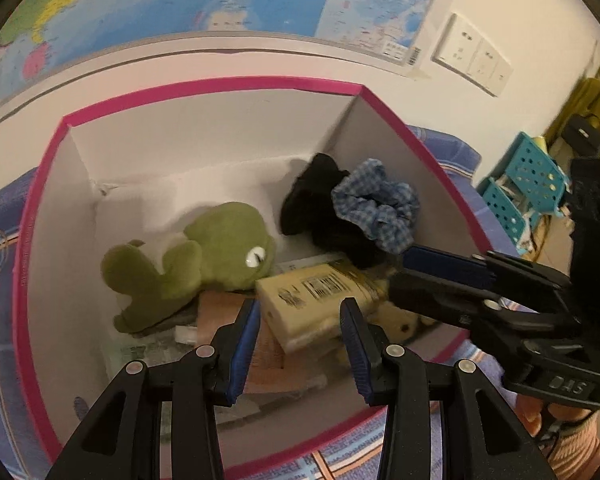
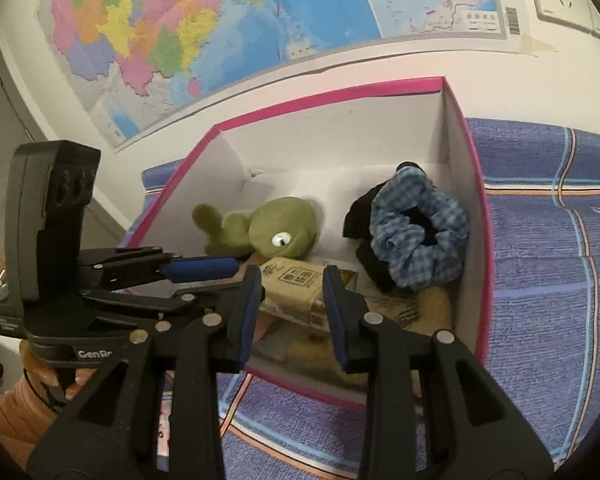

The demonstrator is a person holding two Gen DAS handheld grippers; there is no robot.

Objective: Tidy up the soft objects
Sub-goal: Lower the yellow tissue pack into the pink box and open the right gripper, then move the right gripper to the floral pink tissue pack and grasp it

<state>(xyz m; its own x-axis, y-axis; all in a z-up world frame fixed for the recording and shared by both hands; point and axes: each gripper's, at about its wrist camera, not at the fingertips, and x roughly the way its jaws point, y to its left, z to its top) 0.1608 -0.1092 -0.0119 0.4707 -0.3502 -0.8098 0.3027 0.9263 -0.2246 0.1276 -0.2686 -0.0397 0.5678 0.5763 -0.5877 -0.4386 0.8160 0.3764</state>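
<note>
A pink-rimmed box with white inner walls stands on a blue bedspread. In it lie a green plush frog, a blue checked scrunchie on a black cloth, and a yellow tissue pack. My left gripper is open and empty above the box's near side; it also shows in the right wrist view. My right gripper is open and empty over the near rim; it shows at right in the left wrist view.
A blue patterned bedspread surrounds the box. A map hangs on the wall behind, with wall sockets beside it. Teal perforated baskets stand at the far right. A grey door is at left.
</note>
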